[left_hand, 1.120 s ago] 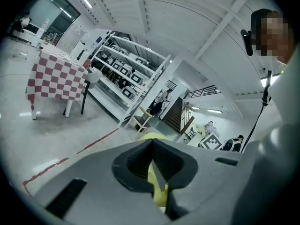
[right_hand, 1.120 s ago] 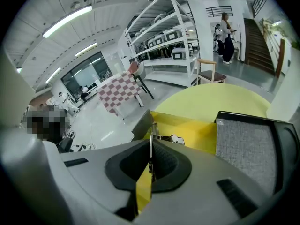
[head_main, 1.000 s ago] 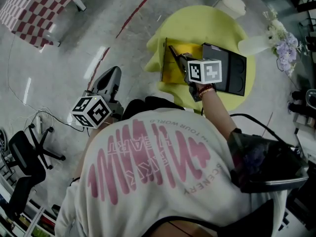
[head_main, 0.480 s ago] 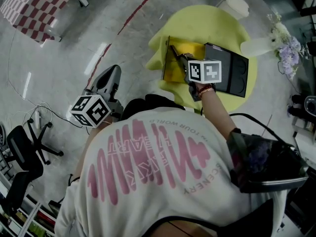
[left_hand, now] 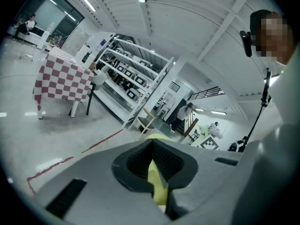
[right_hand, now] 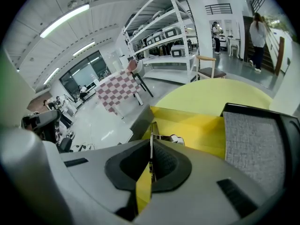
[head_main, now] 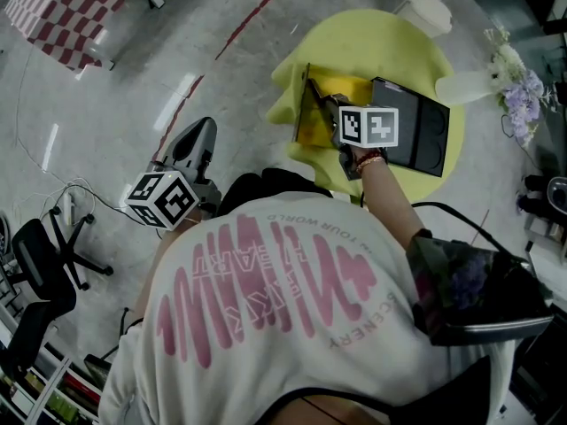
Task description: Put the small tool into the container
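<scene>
Going left to right: your left tongs [left_hand: 151,144] are off the bench altogether, out over the floor. The pads are pressed together with nothing in them, so that hand's not in this one. Next is the yellow container [right_hand: 201,128], sitting open on the left side of the round yellow bench [head_main: 372,38], with its tall wall on the left. Your right tongs [right_hand: 151,142] hang right over it, tilted down into the open box. They're squeezed fully closed on what looks to me like the small tool [right_hand: 161,138]: a thin bit of metal pinched edge-on between the pads, a little of it poking past the tips. Can't make out its exact shape tbh. So the bit that matters is that the tool is in the right tongs, not lying somewhere you'd have to reach for. Its long side seems to run the way the tongs point, and the container floor is straight ahead and below, close to that left wall. Right up against the container on the right is a black case [head_main: 425,135] with grey lining. I'd guess letting go low keeps the tool from bouncing over there.
</scene>
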A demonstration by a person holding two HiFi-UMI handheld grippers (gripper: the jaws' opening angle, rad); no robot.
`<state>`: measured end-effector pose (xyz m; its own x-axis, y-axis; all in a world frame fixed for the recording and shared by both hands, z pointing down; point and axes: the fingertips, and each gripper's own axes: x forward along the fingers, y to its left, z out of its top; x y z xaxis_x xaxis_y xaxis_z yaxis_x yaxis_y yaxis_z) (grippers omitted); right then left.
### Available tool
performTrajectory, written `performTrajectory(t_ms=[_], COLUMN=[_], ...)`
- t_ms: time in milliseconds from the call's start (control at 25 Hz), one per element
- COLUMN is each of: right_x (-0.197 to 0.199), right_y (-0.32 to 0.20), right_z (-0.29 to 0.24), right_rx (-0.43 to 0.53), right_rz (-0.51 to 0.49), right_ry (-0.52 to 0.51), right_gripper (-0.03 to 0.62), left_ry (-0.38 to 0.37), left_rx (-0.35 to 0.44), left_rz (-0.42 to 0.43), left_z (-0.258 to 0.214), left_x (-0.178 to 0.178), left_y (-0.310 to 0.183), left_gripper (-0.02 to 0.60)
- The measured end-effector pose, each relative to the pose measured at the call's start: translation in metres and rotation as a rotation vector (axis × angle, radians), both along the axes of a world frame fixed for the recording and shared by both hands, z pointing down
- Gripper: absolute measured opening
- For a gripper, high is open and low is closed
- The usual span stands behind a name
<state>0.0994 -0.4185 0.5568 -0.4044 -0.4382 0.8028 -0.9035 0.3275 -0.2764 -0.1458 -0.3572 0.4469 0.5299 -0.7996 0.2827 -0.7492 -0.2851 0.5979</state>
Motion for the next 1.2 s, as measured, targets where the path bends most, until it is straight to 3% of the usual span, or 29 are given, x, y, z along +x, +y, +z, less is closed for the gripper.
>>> performTrajectory(t_ms=[1200], right_x=[0.0075], right_y=[-0.0056], right_z=[0.0057], right_rx=[-0.037], right_rz=[0.065], right_ry=[-0.045], right_gripper=[0.009], left_ry=[0.009], left_rx=[-0.015], left_rz=[-0.024], left_z=[0.0035], left_x=[-0.0039], left_y=[0.0046], left_gripper=[0.008])
